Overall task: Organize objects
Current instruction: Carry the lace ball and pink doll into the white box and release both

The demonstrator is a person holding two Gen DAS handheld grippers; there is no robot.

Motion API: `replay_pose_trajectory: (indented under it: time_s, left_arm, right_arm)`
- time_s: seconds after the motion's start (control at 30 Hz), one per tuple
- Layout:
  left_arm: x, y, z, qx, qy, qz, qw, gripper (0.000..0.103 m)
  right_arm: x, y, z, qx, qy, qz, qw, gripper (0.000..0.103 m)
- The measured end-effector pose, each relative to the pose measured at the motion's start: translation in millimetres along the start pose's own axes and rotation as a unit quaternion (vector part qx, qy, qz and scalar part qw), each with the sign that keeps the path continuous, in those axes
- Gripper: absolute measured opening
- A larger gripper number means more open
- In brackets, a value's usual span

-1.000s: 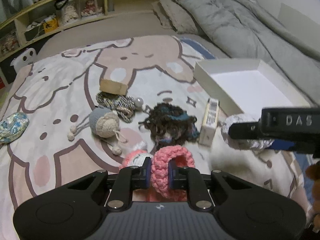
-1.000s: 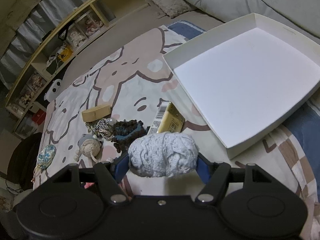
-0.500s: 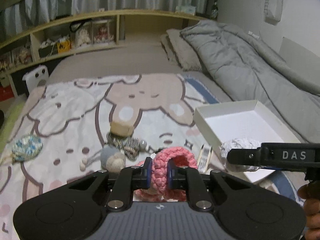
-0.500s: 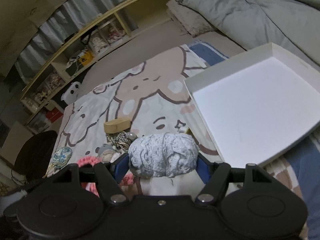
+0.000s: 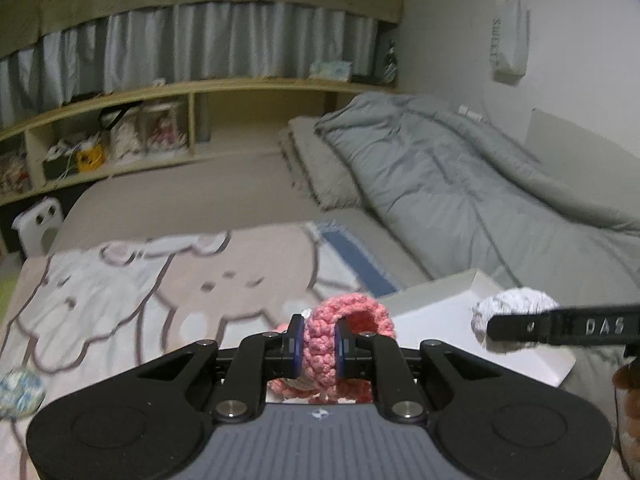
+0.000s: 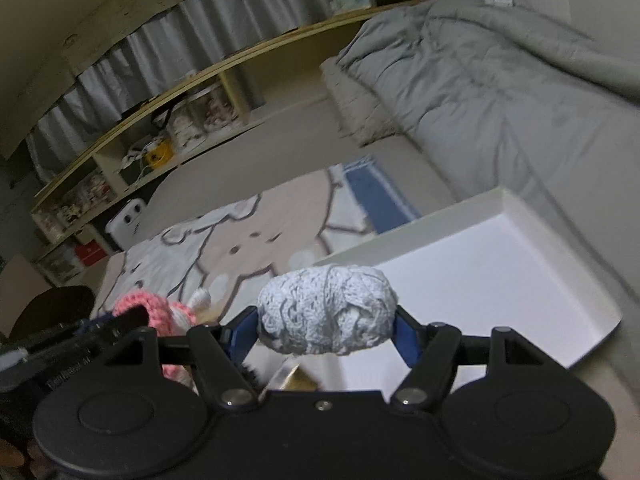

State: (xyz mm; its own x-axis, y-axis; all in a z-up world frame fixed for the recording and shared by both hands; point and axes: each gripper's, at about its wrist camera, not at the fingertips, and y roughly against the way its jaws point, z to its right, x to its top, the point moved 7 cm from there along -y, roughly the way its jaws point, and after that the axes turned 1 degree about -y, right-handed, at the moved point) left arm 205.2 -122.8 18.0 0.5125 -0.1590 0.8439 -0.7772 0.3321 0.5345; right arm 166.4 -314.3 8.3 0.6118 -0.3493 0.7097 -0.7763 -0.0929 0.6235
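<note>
1. In the left wrist view, a small blue-and-white knit piece (image 5: 18, 390) lies on the cartoon blanket (image 5: 120, 304) at 9 o'clock, by the frame edge.
2. The left gripper (image 5: 319, 340) sits at 6 o'clock, its jaws clamped tight on a pink crochet ring (image 5: 340, 328); the ring stands up between the pads and its lower loop hangs beneath them.
3. Behind the ring, toward 3 o'clock, a white tray (image 5: 448, 304) rests on the bed beside the grey duvet (image 5: 460, 184).
4. At 3 o'clock the right gripper's black finger, lettered "DAS", crosses in front of a white yarn ball (image 5: 516, 304) held over the tray's near end.
5. A wooden shelf (image 5: 168, 96) with blurred clutter runs across 11 o'clock, under grey curtains (image 5: 200, 44).
6. In the right wrist view, the pink ring (image 6: 148, 308) and the left gripper's dark body show at 8 o'clock, above the blanket (image 6: 248, 240).
7. At centre, the right gripper (image 6: 326, 330) holds the white ball (image 6: 326, 312) crosswise, its blue pads pressing each end and the jaws about half spread.
8. The tray (image 6: 500, 280) fills 3 to 4 o'clock, its floor bare and white, its near left edge just behind the ball.
9. The duvet (image 6: 500, 80) is heaped at 1 o'clock.
</note>
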Motion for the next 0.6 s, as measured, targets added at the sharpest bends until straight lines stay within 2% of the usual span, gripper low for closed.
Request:
replay_pose_trajectory:
  time_s: [0.23, 0.37, 0.47, 0.6]
  left_arm:
    - [34.0, -44.4, 37.5, -0.020, 0.006, 0.038, 0.9990, 0.016]
    - [38.5, -77.6, 56.6, -0.030, 0.004, 0.046, 0.9985, 0.016]
    - [31.4, -106.4, 67.7, -0.037, -0.001, 0.036, 0.9987, 0.016]
    - [7.8, -142.8, 79.1, -0.052, -0.012, 0.001, 0.9986, 0.016]
  right_arm:
    - [21.3, -18.2, 38.8, -0.022, -0.003, 0.003, 1.000, 0.071]
    - [24.9, -34.6, 60.1, -0.031, -0.011, -0.004, 0.999, 0.071]
    - [24.0, -51.1, 73.4, -0.035, -0.015, -0.015, 0.999, 0.071]
    - [20.6, -75.6, 84.8, -0.043, -0.012, -0.030, 0.999, 0.071]
